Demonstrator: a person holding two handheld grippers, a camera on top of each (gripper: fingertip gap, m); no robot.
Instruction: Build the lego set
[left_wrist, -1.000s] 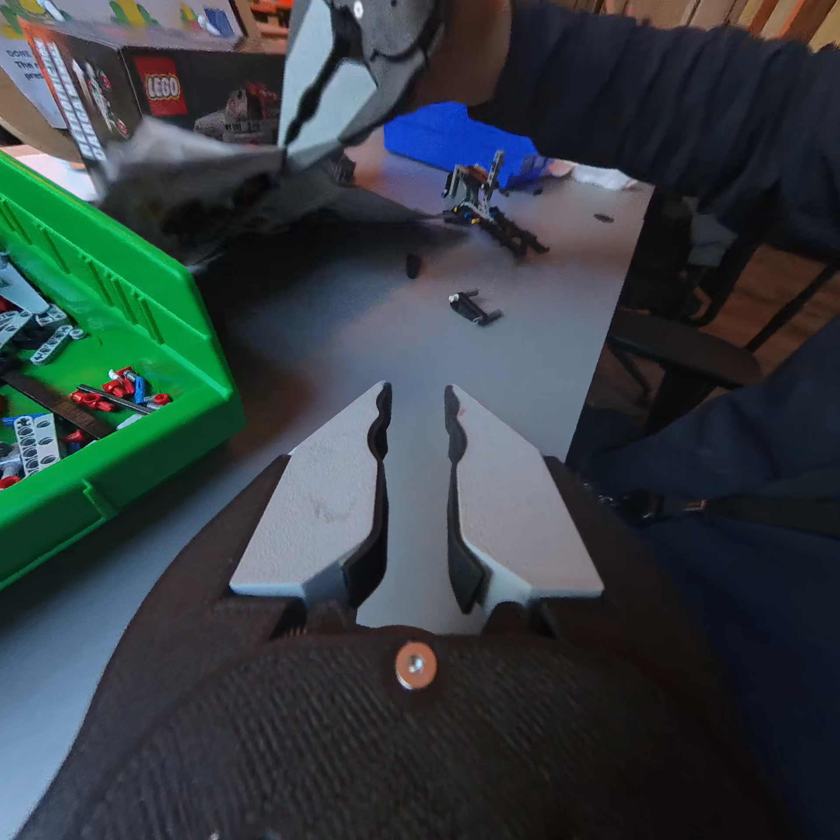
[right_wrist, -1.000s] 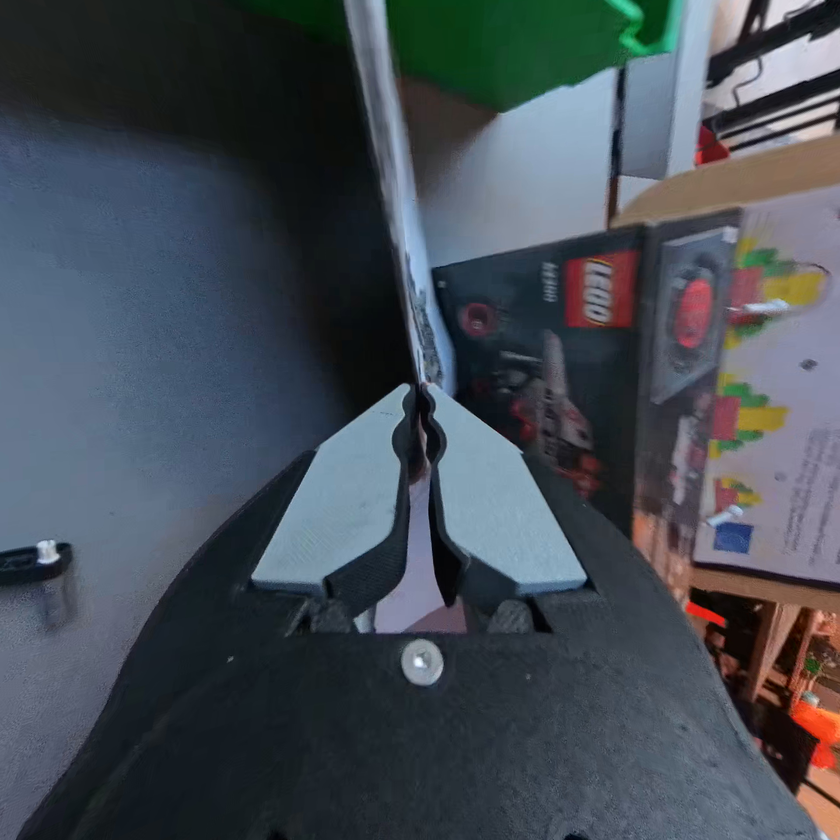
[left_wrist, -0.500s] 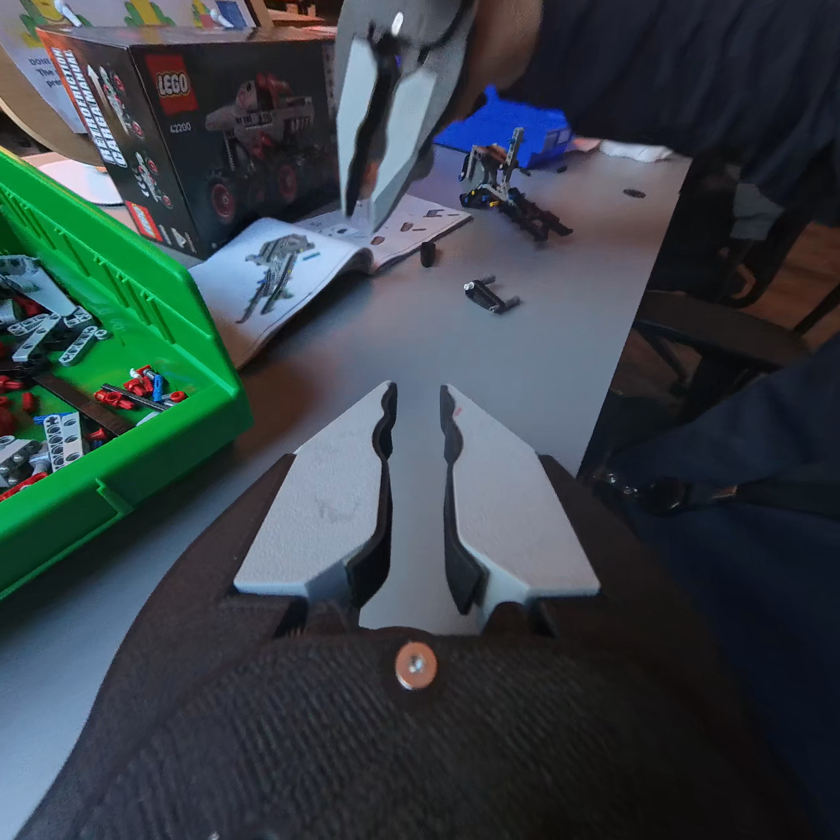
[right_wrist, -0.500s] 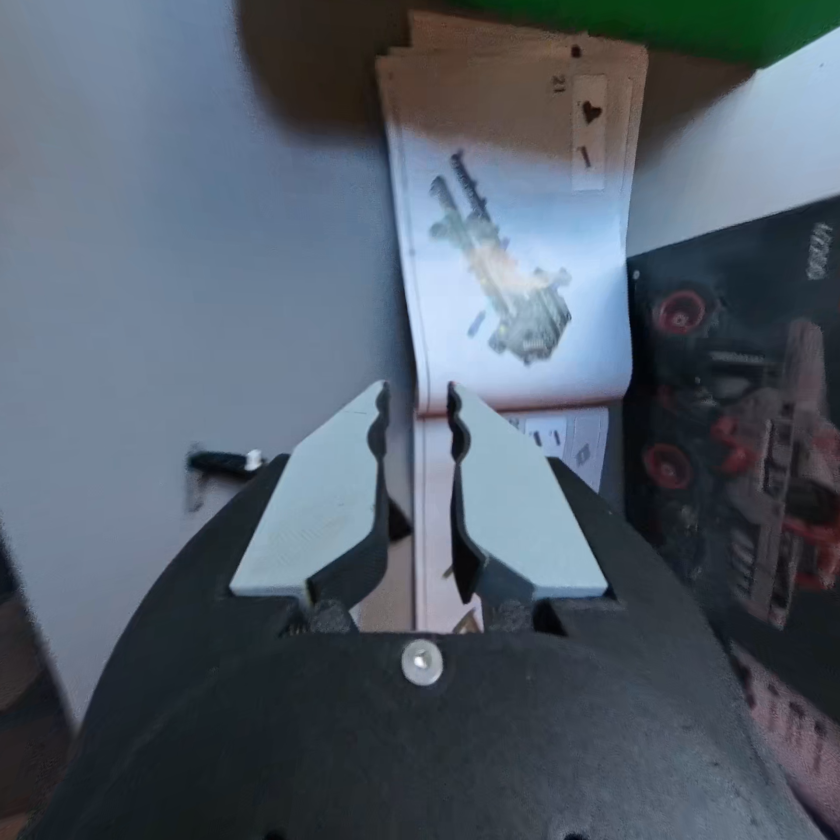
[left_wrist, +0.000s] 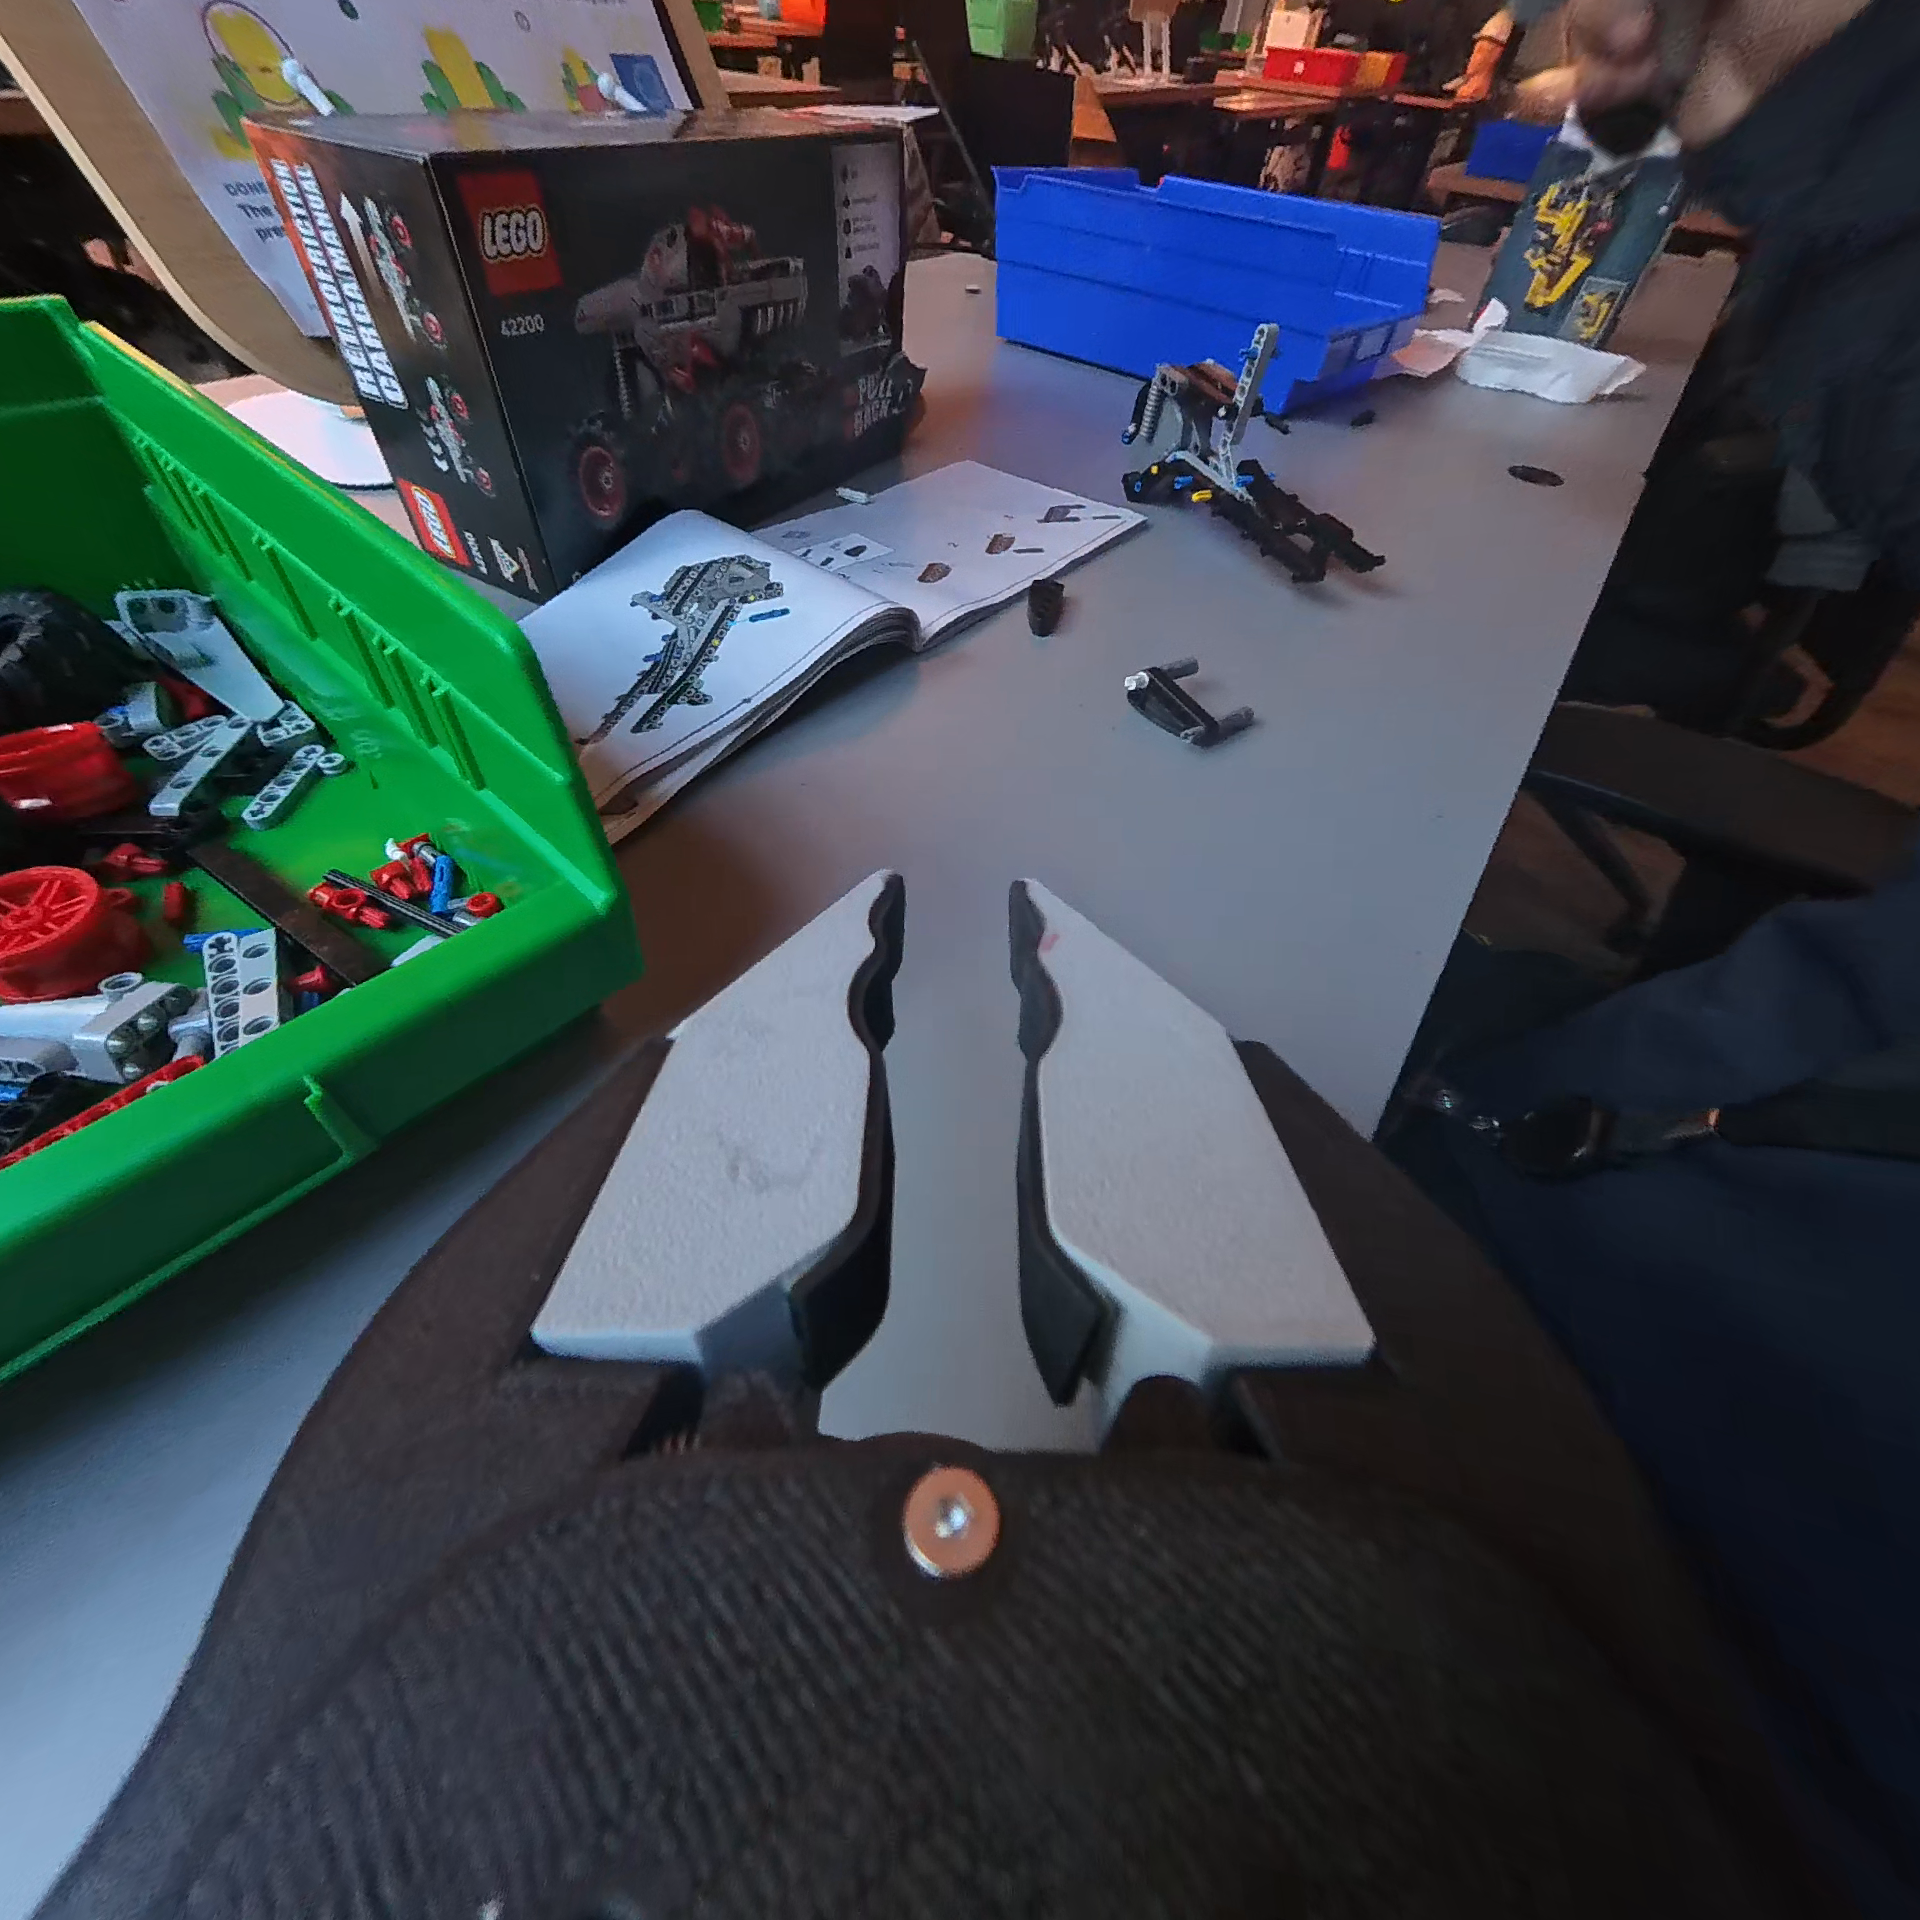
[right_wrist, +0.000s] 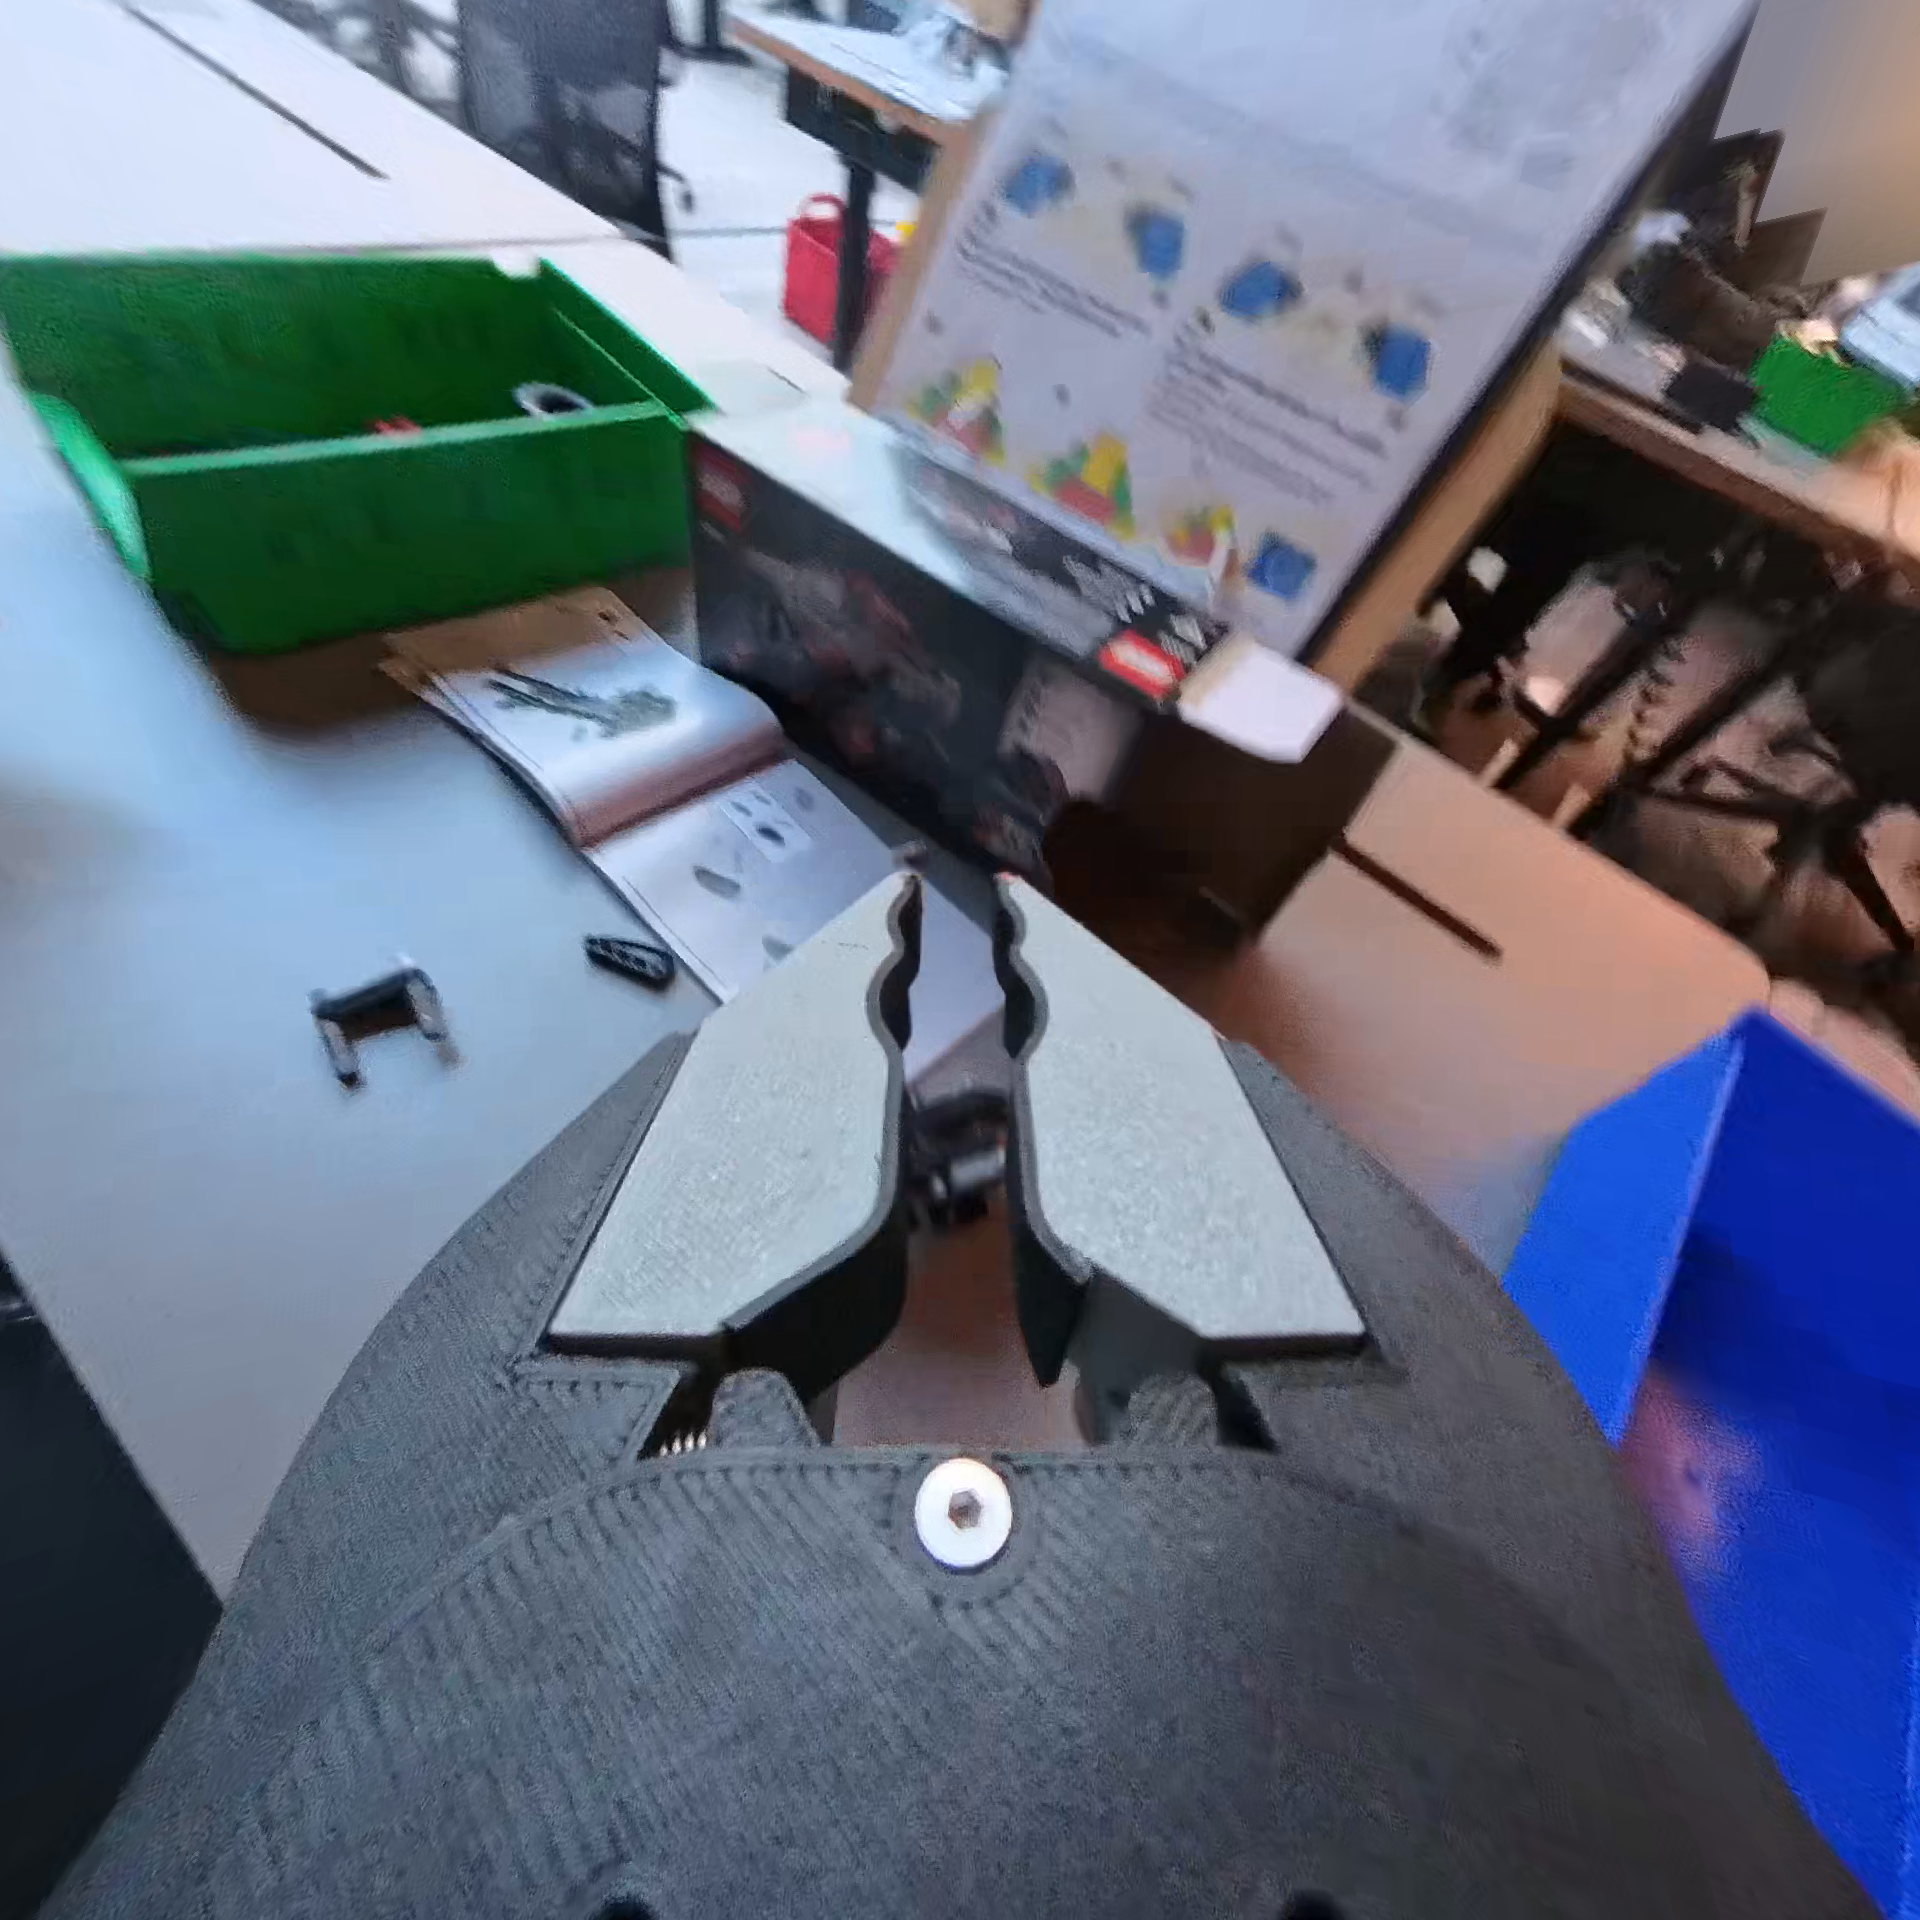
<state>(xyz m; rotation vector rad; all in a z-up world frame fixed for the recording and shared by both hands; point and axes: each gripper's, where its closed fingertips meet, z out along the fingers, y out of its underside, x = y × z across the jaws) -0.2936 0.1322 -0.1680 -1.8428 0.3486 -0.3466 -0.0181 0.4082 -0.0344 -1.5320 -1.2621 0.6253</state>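
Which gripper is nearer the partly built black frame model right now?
Right. The right gripper hangs just above the model, seen between its open fingers. The left gripper is open, farther back near the green bin.

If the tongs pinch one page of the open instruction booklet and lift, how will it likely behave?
The instruction booklet would probably flop: its thin pages already bow upward beside the spine. A single pinched page might lift alone or tear, since the stack lies loose on the table. It looks light, so pushing would likely slide it.

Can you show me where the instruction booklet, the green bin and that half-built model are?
instruction booklet (left_wrist: 717, 634), left wrist view, left open page.
green bin (left_wrist: 436, 665), left wrist view, near side wall.
half-built model (left_wrist: 1226, 468), left wrist view, lower frame.
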